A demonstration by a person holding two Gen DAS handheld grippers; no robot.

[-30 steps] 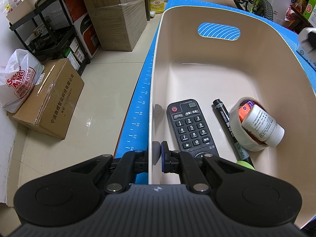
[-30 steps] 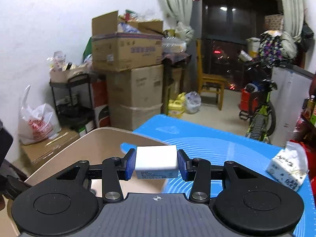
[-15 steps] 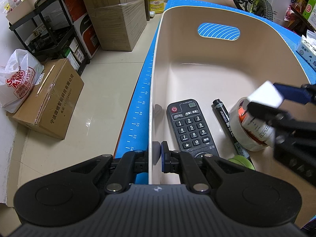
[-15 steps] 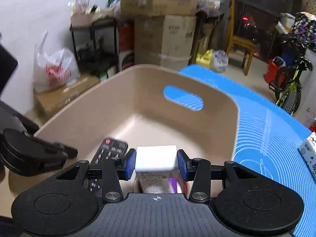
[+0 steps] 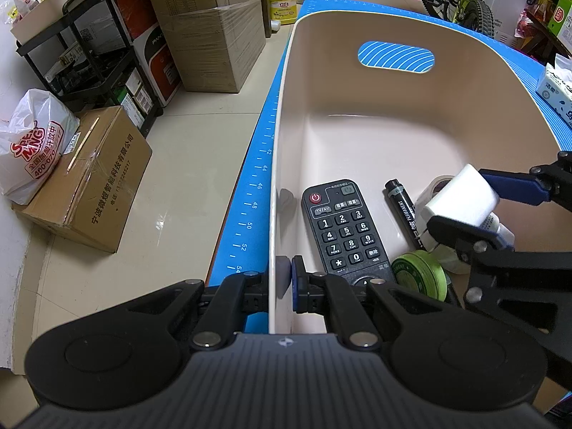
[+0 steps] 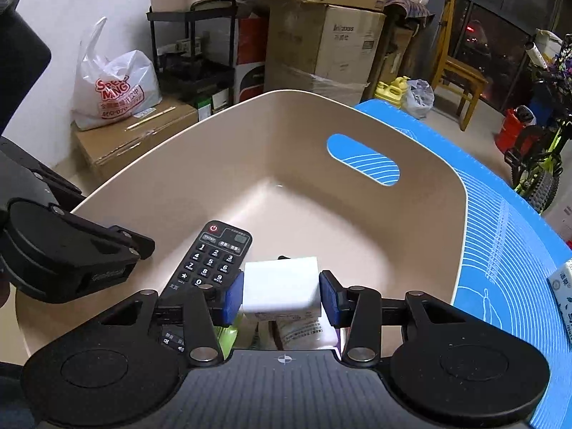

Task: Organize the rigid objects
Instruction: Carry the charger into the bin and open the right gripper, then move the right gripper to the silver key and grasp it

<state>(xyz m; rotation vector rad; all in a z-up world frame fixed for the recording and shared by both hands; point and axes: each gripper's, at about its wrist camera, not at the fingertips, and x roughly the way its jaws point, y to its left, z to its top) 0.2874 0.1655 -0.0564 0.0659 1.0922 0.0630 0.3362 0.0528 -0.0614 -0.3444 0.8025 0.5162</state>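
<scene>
A beige plastic bin (image 5: 393, 114) stands on a blue mat. My left gripper (image 5: 284, 279) is shut on the bin's near-left wall. In the bin lie a black remote (image 5: 343, 232), a black marker (image 5: 405, 211), a green round tin (image 5: 418, 273) and a tape roll with a white bottle (image 5: 500, 227), partly hidden. My right gripper (image 6: 280, 295) is shut on a white block (image 6: 282, 286) and holds it low inside the bin (image 6: 286, 150), over the bottle, right of the remote (image 6: 211, 257). The block (image 5: 461, 200) also shows in the left wrist view.
A tissue pack (image 5: 556, 89) lies on the blue mat (image 6: 500, 250) right of the bin. Cardboard boxes (image 5: 89, 175), a black shelf (image 5: 82, 53) and a white bag (image 5: 32, 143) stand on the floor to the left. A bicycle (image 6: 540, 164) stands at the far right.
My right gripper has carried the white block from above the mat down into the bin, over the tape roll and bottle. The left gripper has stayed clamped on the bin wall.
</scene>
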